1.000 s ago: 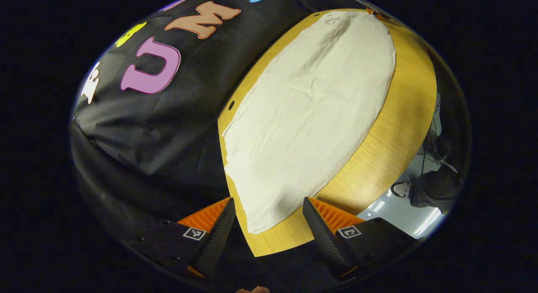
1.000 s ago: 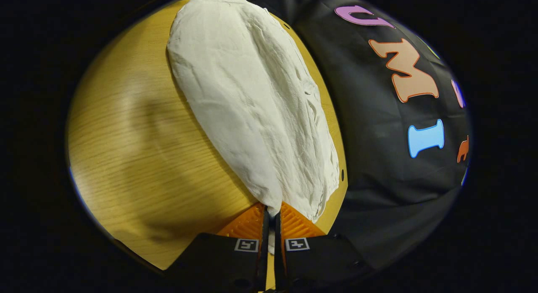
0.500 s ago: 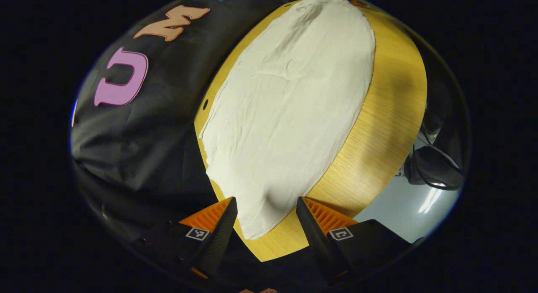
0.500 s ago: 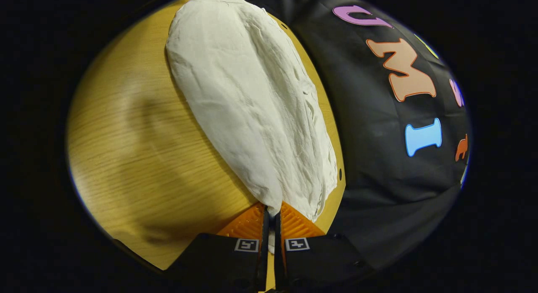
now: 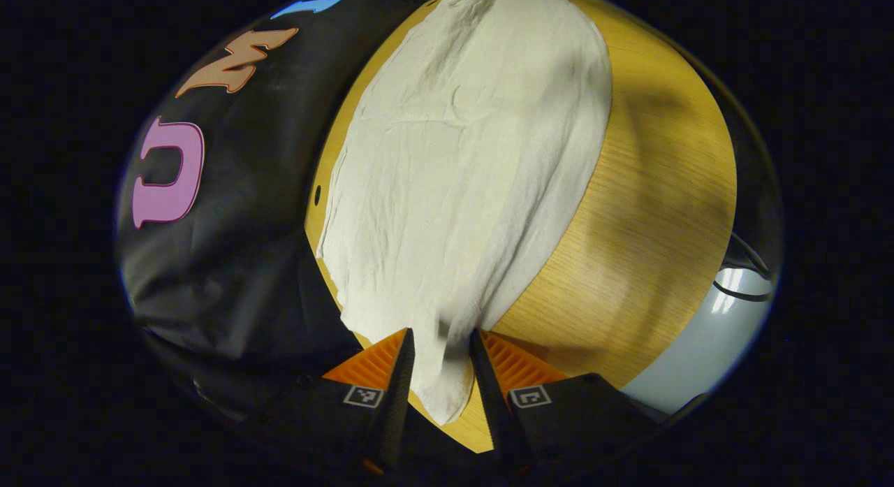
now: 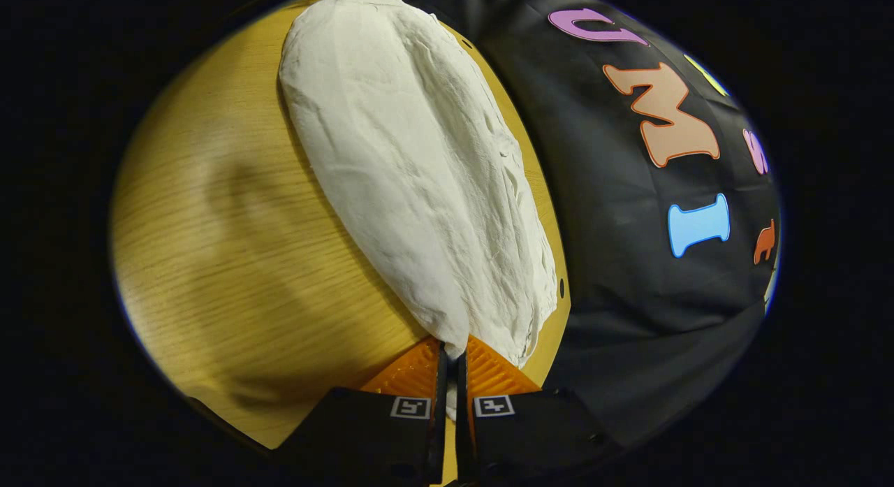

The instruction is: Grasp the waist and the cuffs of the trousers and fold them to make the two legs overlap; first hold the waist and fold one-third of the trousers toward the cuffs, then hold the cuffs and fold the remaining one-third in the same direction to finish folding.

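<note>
1. Clearly, the trousers [image 5: 461,179] are soft, light cloth, so we judge they will sag and crease wherever they are lifted and will not keep an edge by themselves.
2. We would therefore take them at the two ends, by a corner at the hem or the waistband, where the doubled cloth gives the fingers something firm to pinch; a hold in the middle would likely only bunch the cloth.
3. We cannot tell from these views which end is the waist and which the cuffs.
4. They look off-white and finely wrinkled, spread long and flat as one strip on the wooden desk [image 5: 649,214], close to its far edge by the black cloth wall [image 6: 628,277].
5. Our left hand-held gripper [image 5: 440,347] stands narrowly open, a finger on either side of the near end of the cloth, which runs between them; whether both pads press it yet we cannot tell.
6. Our right hand-held gripper [image 6: 450,358] is closed almost fully, with the tip of the other end of the trousers [image 6: 412,165] pinched between its fingers.
</note>
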Demonstrator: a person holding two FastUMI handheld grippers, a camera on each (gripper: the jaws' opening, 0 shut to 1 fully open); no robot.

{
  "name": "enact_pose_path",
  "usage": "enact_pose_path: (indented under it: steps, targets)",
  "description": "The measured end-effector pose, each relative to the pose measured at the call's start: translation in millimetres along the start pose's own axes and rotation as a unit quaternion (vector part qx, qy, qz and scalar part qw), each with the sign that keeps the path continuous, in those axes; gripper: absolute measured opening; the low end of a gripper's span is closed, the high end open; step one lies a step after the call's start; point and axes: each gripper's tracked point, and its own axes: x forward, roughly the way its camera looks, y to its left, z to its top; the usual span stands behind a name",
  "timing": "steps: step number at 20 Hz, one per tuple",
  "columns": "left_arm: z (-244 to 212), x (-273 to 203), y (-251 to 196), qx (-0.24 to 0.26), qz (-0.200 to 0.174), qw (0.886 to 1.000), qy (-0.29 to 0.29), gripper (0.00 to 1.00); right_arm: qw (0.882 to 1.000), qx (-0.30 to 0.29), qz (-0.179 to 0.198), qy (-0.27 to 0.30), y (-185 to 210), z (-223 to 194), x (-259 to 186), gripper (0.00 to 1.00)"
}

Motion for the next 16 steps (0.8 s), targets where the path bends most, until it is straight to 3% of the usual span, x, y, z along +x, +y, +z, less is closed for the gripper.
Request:
enact_pose_path:
  steps: [1, 3, 4, 5, 7, 10, 13, 16]
  targets:
    - [3, -1, -1, -0.001, 0.0, 1.0, 0.002, 0.38, 1.0, 0.0, 0.0, 0.0, 0, 0, 1, 0.03]
    - [2, -2, -5, -0.01, -0.006, 1.0, 0.006, 0.27, 1.0, -0.002, 0.002, 0.0, 0, 0, 0, 0.03]
    - [2, -1, -8, -0.017, -0.011, 1.0, 0.008, 0.23, 1.0, -0.003, 0.002, -0.001, 0, 0, 0, 0.08]
    - [2, 0, -10, -0.023, -0.015, 1.0, 0.01, 0.13, 1.0, -0.003, 0.002, 0.0, 0, 0, 1, 0.03]
    - [1, 0, -9, -0.024, -0.003, 1.0, 0.015, 0.01, 1.0, 0.0, 0.002, 0.004, -1, -1, 1, 0.09]
    - [1, 1, -9, -0.035, 0.012, 0.999, 0.024, 0.0, 1.0, 0.028, 0.004, 0.009, -3, -1, 0, 0.11]
    - [1, -5, -7, -0.093, 0.006, 0.995, 0.027, 0.0, 0.998, 0.061, -0.006, 0.014, -15, -2, -8, 0.07]
    - [6, -13, 11, -0.142, 0.029, 0.989, 0.022, 0.0, 0.996, 0.079, -0.035, 0.007, -40, 3, -21, 0.06]
